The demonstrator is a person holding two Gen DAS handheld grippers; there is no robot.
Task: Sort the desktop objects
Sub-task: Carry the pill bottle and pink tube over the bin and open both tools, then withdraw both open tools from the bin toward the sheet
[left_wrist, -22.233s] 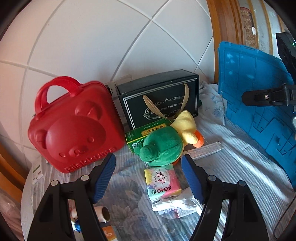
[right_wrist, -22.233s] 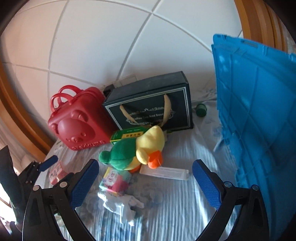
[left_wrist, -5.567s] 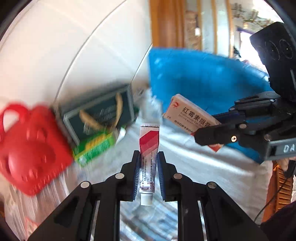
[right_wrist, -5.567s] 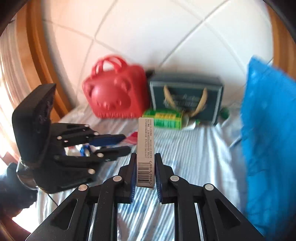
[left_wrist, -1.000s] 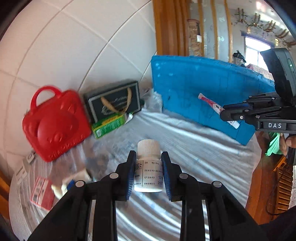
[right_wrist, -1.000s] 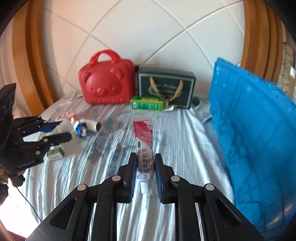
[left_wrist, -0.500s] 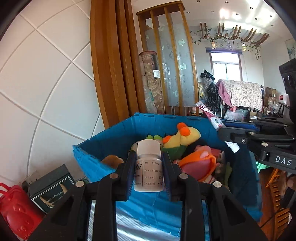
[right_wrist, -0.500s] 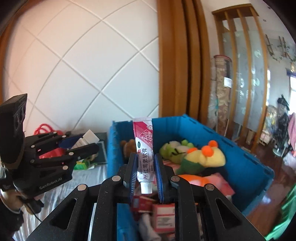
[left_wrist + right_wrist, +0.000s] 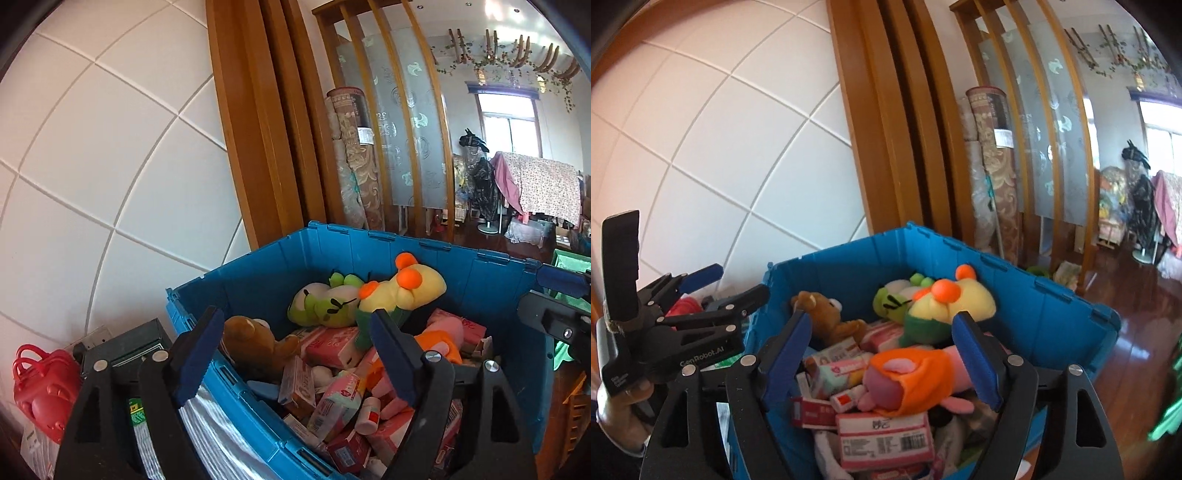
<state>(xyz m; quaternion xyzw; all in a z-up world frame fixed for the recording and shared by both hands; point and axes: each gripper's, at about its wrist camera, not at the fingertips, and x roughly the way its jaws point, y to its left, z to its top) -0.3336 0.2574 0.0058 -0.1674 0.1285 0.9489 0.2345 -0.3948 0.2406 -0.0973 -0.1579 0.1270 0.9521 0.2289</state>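
Observation:
A blue plastic bin point(image 9: 332, 254) point(image 9: 849, 258) holds plush toys and several small boxes. A yellow duck plush point(image 9: 402, 291) point(image 9: 945, 299) and a green frog plush point(image 9: 317, 302) lie on top. My left gripper point(image 9: 295, 354) hangs over the bin's near rim, its jaws opening with nothing between the pads. A white pill bottle point(image 9: 367, 410) lies among the boxes below it. My right gripper point(image 9: 882, 354) is also above the bin, jaws opening and empty, over an orange and pink plush point(image 9: 908, 376). The left gripper point(image 9: 701, 288) shows at the left of the right wrist view.
A red bear case point(image 9: 44, 384), a dark gift box point(image 9: 125, 347) and a green box point(image 9: 136, 410) sit on the striped cloth point(image 9: 207, 424) left of the bin. A white panelled wall and a wooden frame point(image 9: 266, 129) rise behind. A hand point(image 9: 617, 406) holds the left gripper.
Half a second ago the left gripper was shut on the white bottle and the right on a pink tube above the bin. Both jaws have since spread wide and hold nothing.

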